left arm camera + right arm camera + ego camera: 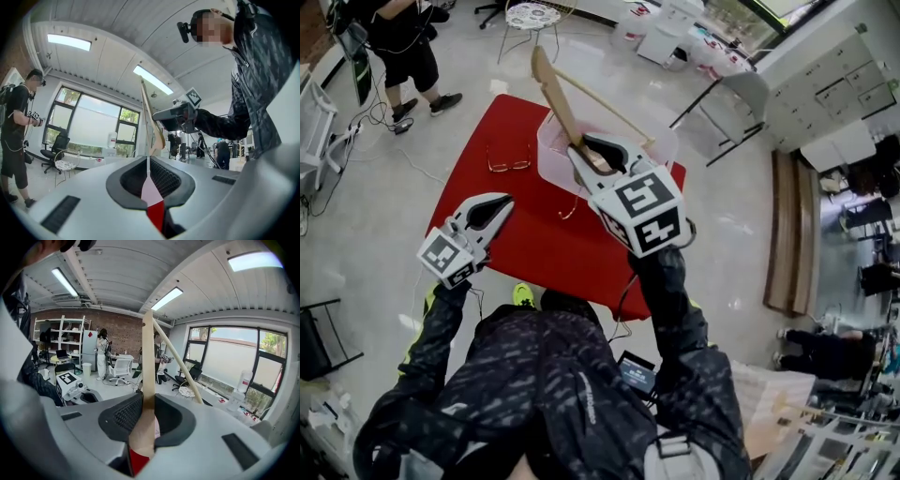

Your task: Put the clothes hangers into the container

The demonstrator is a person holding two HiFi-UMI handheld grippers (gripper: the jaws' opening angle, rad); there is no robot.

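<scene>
The right gripper (598, 155), held out forward and tilted slightly down, has its jaws clamped on a wooden clothes hanger (555, 92). The left gripper (495, 208) sits nearer the body, pointing level, its jaws closed together and empty.

hanger (555, 89): pale tan wood
tabletop (553, 248): red
container (548, 159): translucent, pinkish
marker cubes (645, 214): black-and-white squares
sleeves (675, 309): black, grey streaks
</scene>
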